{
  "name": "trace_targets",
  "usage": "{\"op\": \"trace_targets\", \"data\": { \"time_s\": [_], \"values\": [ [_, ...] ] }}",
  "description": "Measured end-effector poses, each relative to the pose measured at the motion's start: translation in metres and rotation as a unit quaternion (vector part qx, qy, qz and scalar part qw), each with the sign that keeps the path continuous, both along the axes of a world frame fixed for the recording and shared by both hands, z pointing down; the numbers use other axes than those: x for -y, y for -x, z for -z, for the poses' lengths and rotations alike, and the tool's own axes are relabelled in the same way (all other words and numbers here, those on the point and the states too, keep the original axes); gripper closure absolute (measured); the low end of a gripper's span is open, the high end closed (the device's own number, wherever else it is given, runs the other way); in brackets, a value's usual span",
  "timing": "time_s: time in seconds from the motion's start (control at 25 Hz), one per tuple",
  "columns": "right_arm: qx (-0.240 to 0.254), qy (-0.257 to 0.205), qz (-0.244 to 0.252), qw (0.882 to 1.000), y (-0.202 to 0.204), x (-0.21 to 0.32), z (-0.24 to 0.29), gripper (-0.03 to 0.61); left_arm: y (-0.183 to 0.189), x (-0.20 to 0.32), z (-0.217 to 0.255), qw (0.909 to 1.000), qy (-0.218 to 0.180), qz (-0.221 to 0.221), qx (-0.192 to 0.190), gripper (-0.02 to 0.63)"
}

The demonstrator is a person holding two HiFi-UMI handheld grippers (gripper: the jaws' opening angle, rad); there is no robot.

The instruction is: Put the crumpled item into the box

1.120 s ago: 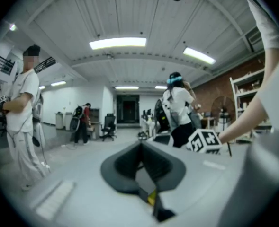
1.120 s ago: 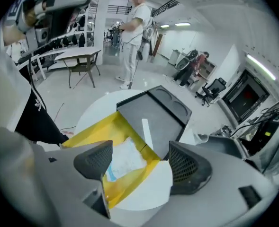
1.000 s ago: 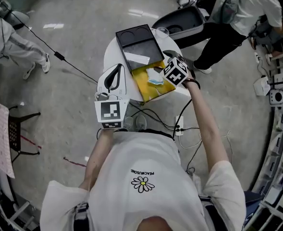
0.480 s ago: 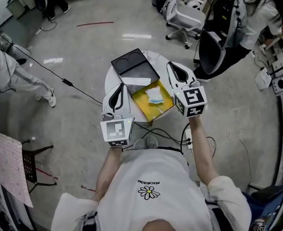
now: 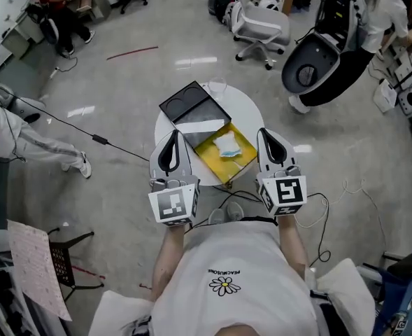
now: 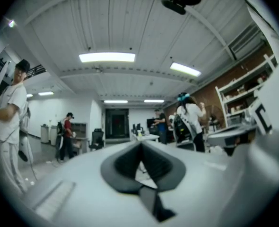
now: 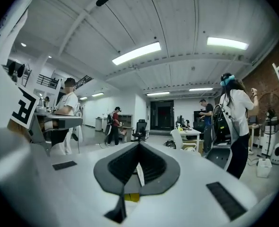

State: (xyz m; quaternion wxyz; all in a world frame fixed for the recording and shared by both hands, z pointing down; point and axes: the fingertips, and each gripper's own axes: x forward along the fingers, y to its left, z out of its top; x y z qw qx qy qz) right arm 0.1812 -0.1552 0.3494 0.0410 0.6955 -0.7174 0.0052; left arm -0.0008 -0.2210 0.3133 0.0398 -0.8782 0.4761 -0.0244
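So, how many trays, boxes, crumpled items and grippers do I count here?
Black tray: 1
Yellow box: 1
Crumpled item, inside the box: 1
Grippers, left gripper and right gripper: 2
Total: 5

White daisy-print T-shirt (image 5: 226,257), white left tongs (image 5: 173,137), right tongs (image 5: 267,135), black-marked cubes (image 5: 173,206)

Polished grey floor (image 5: 115,96) surrounds a round white table (image 5: 251,117). Strip lights (image 6: 107,57) line the ribbed ceiling (image 6: 130,27); an office chair (image 5: 261,23) stands beyond.
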Motion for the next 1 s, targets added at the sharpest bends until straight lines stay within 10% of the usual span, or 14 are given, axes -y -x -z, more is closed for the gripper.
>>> {"op": "trace_targets", "data": {
  "time_s": [1.0],
  "values": [
    [0.009, 0.051, -0.027, 0.998, 0.001, -0.040, -0.036, 0.578, -0.033, -0.020, -0.021, 0.9976, 0.045, -0.043, 0.028, 0.614]
  ]
}}
